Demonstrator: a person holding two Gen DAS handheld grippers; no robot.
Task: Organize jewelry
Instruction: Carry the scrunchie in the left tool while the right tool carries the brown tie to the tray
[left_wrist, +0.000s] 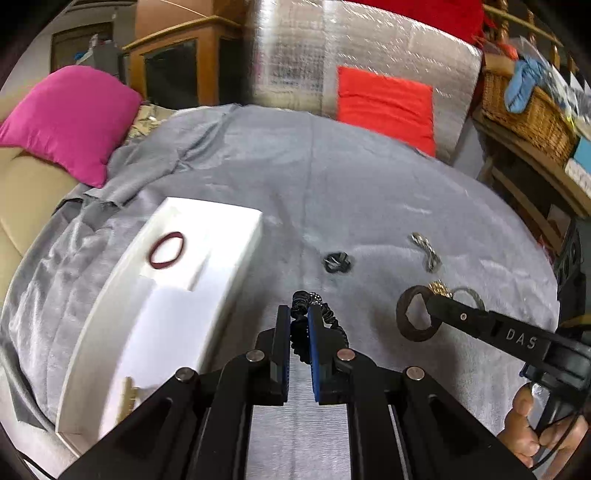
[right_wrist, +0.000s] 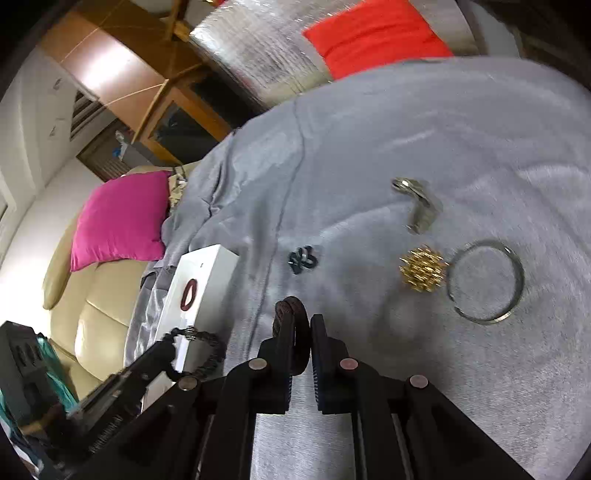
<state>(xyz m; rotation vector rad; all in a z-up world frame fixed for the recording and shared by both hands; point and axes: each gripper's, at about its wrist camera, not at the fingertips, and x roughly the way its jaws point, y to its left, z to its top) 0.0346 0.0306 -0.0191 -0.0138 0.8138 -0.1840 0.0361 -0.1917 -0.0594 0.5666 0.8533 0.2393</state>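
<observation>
Bracelets in both grips. Left hand-held gripper (left_wrist: 298, 314) is pinching a black beaded bracelet (left_wrist: 334, 320): dark, knobbly beads with a sparkly section at the top, and the loop is spilling out to the right of the blue pads. It is hanging above the grey cloth (left_wrist: 369, 184), just right of the white box (left_wrist: 207, 258).

Right hand-held gripper (right_wrist: 303, 325) is clamping a dark brown bangle (right_wrist: 291, 306): thick, woven-looking ring, held edge-on between the fingers, with the top arc poking past the tips. In the left wrist view the bangle is showing as a full round ring with a ragged inner edge.

Inside the white box a thin maroon ring-shaped bangle (left_wrist: 166, 250) is lying flat.

Loose on the cloth, well apart from the box: a small dark chain-link piece (right_wrist: 303, 259), a silver link band (right_wrist: 419, 205), a spiky gold cluster (right_wrist: 423, 269) touching a thin silver hoop bangle (right_wrist: 515, 295).

Beyond: pink cushion (left_wrist: 70, 122), beige sofa (right_wrist: 96, 306), red cushion (left_wrist: 386, 105), wicker basket (left_wrist: 528, 118). Person's fingers (left_wrist: 524, 428) are wrapping the right grip.
</observation>
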